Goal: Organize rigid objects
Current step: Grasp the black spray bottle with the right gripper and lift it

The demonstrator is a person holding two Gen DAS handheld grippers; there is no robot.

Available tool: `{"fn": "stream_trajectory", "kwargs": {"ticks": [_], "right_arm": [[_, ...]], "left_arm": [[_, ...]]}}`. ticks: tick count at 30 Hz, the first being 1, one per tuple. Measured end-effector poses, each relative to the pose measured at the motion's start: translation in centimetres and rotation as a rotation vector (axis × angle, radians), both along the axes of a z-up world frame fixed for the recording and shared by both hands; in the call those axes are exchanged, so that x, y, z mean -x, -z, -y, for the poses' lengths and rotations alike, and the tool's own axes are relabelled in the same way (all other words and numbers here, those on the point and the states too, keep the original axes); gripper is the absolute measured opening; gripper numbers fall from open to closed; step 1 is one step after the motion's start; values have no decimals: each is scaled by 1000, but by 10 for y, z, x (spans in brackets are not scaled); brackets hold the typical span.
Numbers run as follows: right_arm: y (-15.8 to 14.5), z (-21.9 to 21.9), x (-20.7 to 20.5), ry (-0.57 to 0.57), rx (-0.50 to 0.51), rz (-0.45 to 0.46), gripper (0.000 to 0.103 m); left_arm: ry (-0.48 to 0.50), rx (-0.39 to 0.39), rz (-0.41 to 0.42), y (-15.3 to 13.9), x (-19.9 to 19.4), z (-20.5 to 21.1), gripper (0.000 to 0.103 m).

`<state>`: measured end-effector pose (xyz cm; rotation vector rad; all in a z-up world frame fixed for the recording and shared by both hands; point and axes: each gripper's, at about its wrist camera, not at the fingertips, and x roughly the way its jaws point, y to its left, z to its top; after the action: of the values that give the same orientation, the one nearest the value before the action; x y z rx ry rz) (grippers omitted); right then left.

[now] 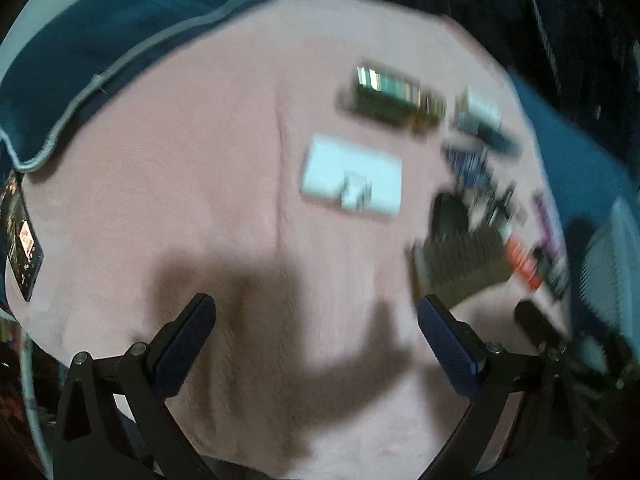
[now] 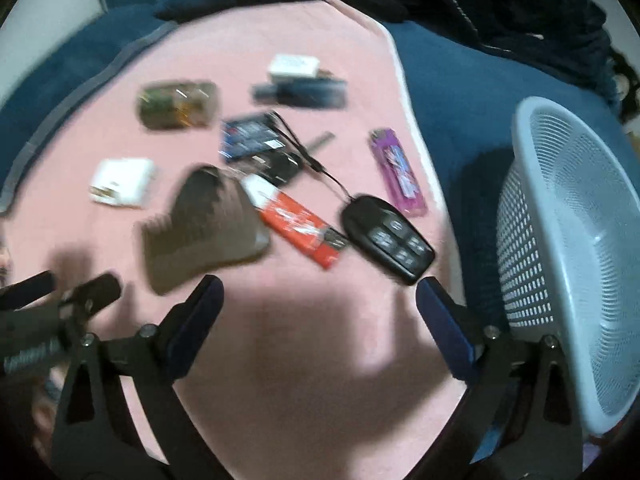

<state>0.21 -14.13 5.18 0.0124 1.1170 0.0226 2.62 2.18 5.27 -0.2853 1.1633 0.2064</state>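
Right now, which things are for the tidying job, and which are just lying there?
For tidying:
black car key fob
purple lighter
red lighter
brown hairbrush
white square charger
pale grey mesh basket, probably where they go

Just there:
pink blanket
dark blue bedding

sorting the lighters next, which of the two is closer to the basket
The purple lighter. It lies near the pink cloth's right edge, toward the basket. The red lighter lies further left, beyond the black key fob.

Pink blanket over blue bedding; dark clothing behind.
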Motion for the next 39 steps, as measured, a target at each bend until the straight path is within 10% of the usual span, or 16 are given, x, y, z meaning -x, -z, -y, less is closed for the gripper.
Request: {"fn": "stream_trajectory", "kwargs": {"ticks": [10,30,39], "right_arm": [[-26,-11,-69,-87,-74,52,98],[25,2,-194,-140,-35,-103,97],[37,-1,-194,-306,-260,-312,94]], "left_arm": [[6,6,13,5,-36,-11,96],[19,34,47,21,-56,-8,72],[16,41,55,18,-55,-6,72]]}}
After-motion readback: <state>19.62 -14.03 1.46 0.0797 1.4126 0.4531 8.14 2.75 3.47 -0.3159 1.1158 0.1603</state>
